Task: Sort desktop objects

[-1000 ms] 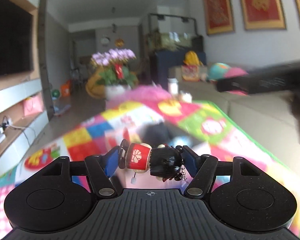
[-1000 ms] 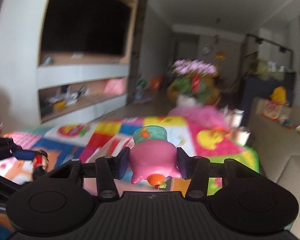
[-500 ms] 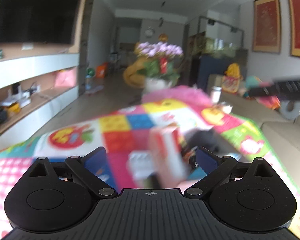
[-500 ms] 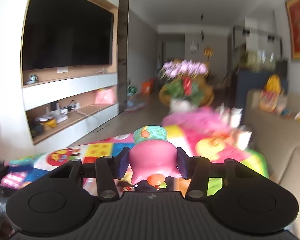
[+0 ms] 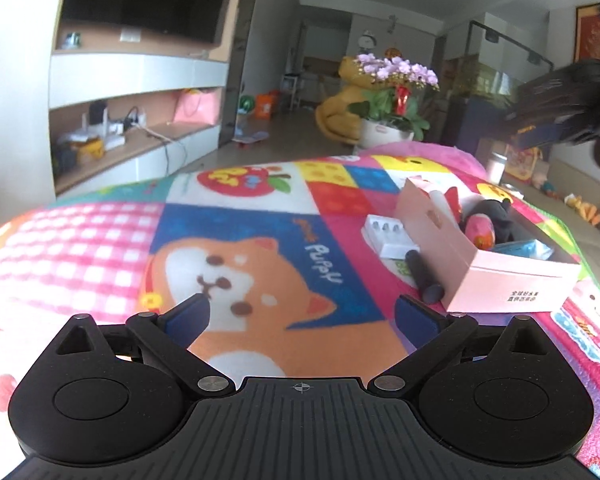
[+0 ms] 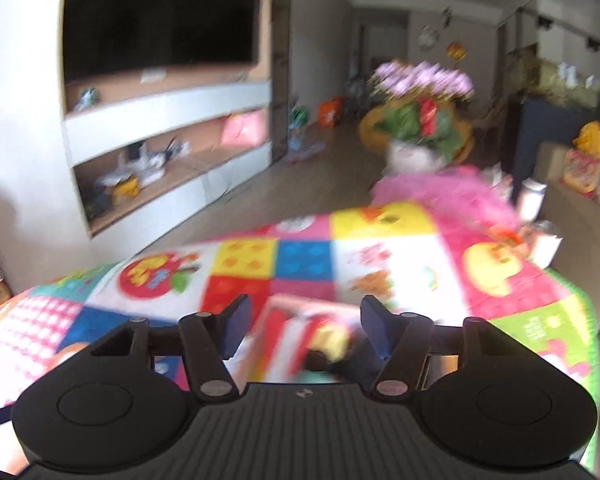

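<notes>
Left gripper (image 5: 302, 312): jaws spread wide and opening, nothing between the blue pads (image 5: 188, 318); angled downward over the patchwork play mat (image 5: 100, 240), directly above its orange puppy panel (image 5: 236, 276).

Right gripper (image 6: 302, 328): jaws partly apart and opening, no object gripped between the pads (image 6: 236, 326); angled downward over the pink box (image 6: 276, 340), whose contents show only as a red, yellow and dark blur. Also visible in the left wrist view as a dark, blurred shape (image 5: 560, 112) raised at upper right, above the box.

Pink box (image 5: 496, 276): open-topped, resting on the mat to the right of the left gripper. Holds a pink-and-red toy (image 5: 480, 230) and a dark plush item (image 5: 500, 216), touching one another.

White tray of small vials (image 5: 388, 234): on the mat, just beside the box's left wall.

Dark marker (image 5: 422, 278): lying against the same wall, nearer the camera than the tray.

Background: television wall unit (image 5: 140, 92), potted pink orchid (image 5: 396, 92).
</notes>
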